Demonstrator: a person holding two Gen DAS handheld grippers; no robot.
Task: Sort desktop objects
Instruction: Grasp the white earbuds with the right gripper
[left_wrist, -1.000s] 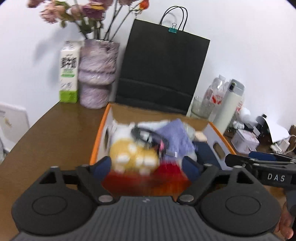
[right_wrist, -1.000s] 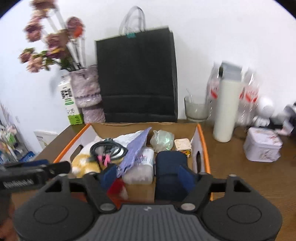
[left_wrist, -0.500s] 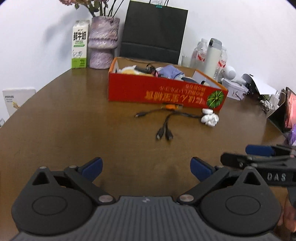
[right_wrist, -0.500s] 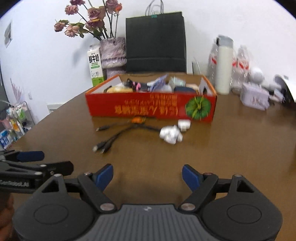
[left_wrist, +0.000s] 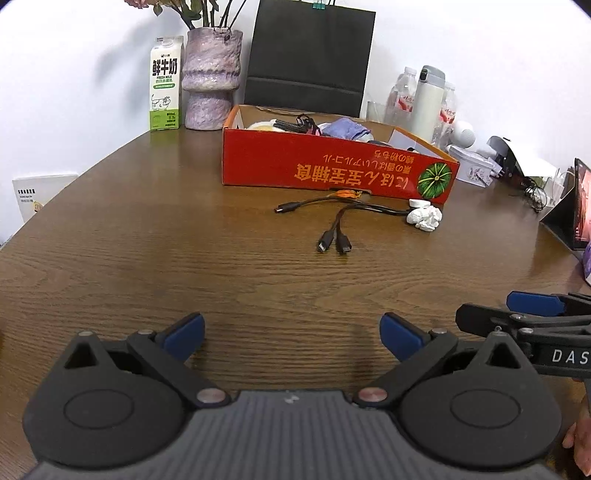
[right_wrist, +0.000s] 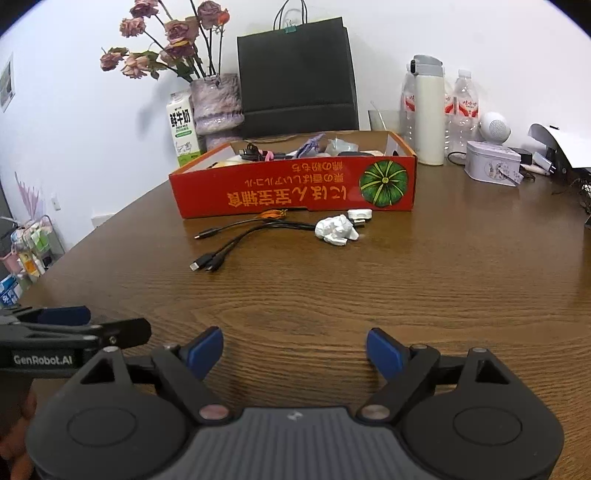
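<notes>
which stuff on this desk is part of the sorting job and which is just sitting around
Part of the job:
- red box, already holding sorted items
- black cable loose in front of it
- crumpled white paper
- small white adapter

Just lying about:
- black paper bag
- vase of flowers
- milk carton
- white flask
- water bottles
- lilac tin

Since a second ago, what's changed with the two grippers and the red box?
Both grippers pulled back from over the red box to low over the bare table, empty. The left gripper spread wider; the right gripper has its jaws opening, nothing between them. The box, black cable and crumpled paper stayed put.
</notes>
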